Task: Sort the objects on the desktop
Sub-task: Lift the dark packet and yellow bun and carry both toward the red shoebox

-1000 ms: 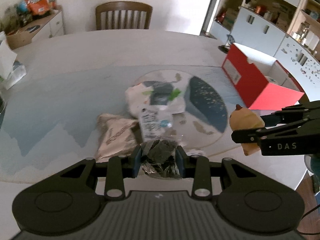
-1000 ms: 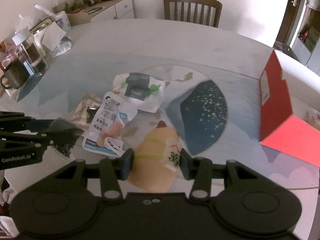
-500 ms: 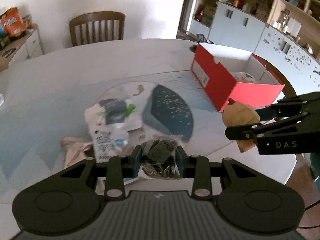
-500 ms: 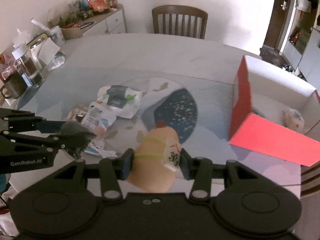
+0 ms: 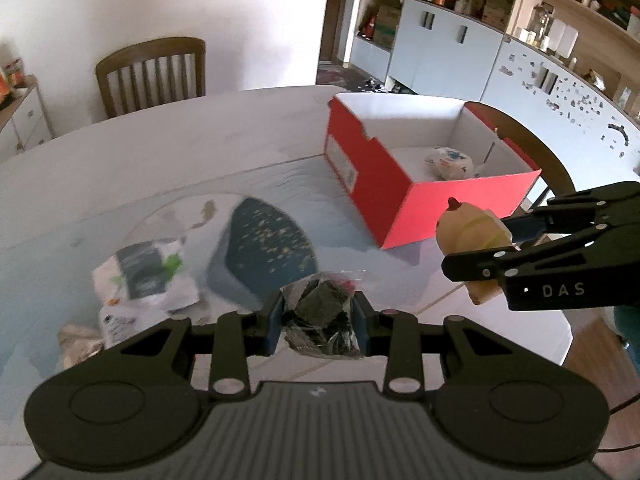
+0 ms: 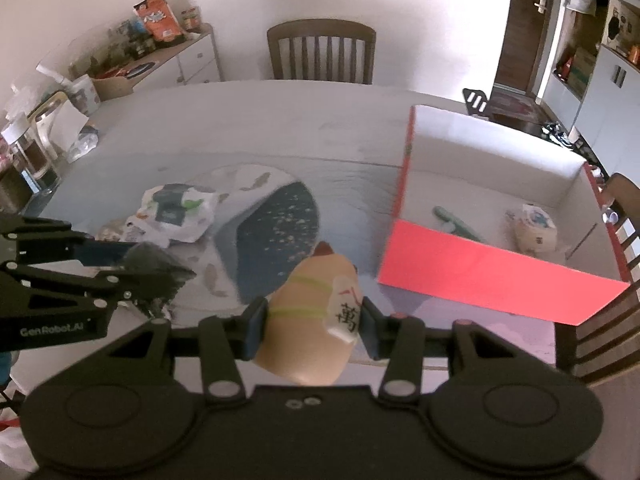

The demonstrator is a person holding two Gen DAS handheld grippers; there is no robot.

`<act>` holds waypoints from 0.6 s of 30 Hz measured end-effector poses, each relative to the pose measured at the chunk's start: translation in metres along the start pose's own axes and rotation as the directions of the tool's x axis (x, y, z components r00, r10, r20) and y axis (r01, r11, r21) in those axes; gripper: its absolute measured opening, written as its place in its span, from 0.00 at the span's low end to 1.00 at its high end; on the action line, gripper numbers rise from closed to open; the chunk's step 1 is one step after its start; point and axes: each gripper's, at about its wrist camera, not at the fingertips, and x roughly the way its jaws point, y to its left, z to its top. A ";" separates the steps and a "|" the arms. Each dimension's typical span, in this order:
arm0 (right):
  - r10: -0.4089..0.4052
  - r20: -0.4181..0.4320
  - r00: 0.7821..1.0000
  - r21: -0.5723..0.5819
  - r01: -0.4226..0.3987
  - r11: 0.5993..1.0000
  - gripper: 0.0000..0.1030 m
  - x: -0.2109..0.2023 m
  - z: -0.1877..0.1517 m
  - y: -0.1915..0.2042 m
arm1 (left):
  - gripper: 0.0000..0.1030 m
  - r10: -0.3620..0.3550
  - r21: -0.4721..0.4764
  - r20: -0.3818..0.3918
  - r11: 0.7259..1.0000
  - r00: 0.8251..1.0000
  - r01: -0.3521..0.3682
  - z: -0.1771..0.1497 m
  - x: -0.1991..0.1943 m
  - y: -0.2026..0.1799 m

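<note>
Pinching a beige figurine (image 6: pixel 308 332) – red tip pointing away, upward – right fingers (image 6: pixel 256 330); left fingers (image 5: pixel 274 322) clamp dark packet (image 5: pixel 320 320).

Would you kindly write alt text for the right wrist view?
The right tool grips a beige plush toy above a table, near an open red box holding a small packet. At left, the left tool holds a dark packet over scattered snack bags.
</note>
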 end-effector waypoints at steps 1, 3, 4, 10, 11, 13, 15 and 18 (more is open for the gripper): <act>-0.001 0.002 1.000 0.003 0.001 1.000 0.46 0.000 0.000 -0.005 | 0.33 -0.003 0.005 0.002 1.000 1.000 0.003 0.003 0.003 -0.004; -0.001 0.005 1.000 0.010 0.001 1.000 0.46 -0.001 0.001 -0.016 | 0.33 -0.008 0.015 0.004 1.000 1.000 0.008 0.010 0.009 -0.014; -0.002 0.006 1.000 0.013 0.002 1.000 0.46 -0.001 0.002 -0.021 | 0.33 -0.011 0.018 0.005 1.000 1.000 0.011 0.013 0.012 -0.018; -0.011 0.003 1.000 0.030 0.010 0.999 0.46 0.000 0.003 -0.051 | 0.33 -0.028 0.040 0.010 0.999 1.000 0.027 0.033 0.026 -0.041; -0.011 0.004 1.000 0.031 0.011 0.999 0.46 0.000 0.004 -0.055 | 0.33 -0.028 0.045 0.013 0.999 1.000 0.028 0.037 0.029 -0.045; -0.015 0.008 1.000 0.032 0.015 0.999 0.46 0.000 0.005 -0.063 | 0.33 -0.032 0.048 0.018 0.998 0.999 0.031 0.043 0.032 -0.051; -0.018 0.015 1.000 0.039 0.018 0.999 0.46 -0.002 0.008 -0.073 | 0.33 -0.033 0.052 0.024 0.998 0.999 0.032 0.050 0.037 -0.057; -0.026 0.025 0.999 0.046 0.025 0.999 0.46 -0.005 0.012 -0.088 | 0.33 -0.038 0.060 0.033 0.998 0.999 0.036 0.061 0.041 -0.066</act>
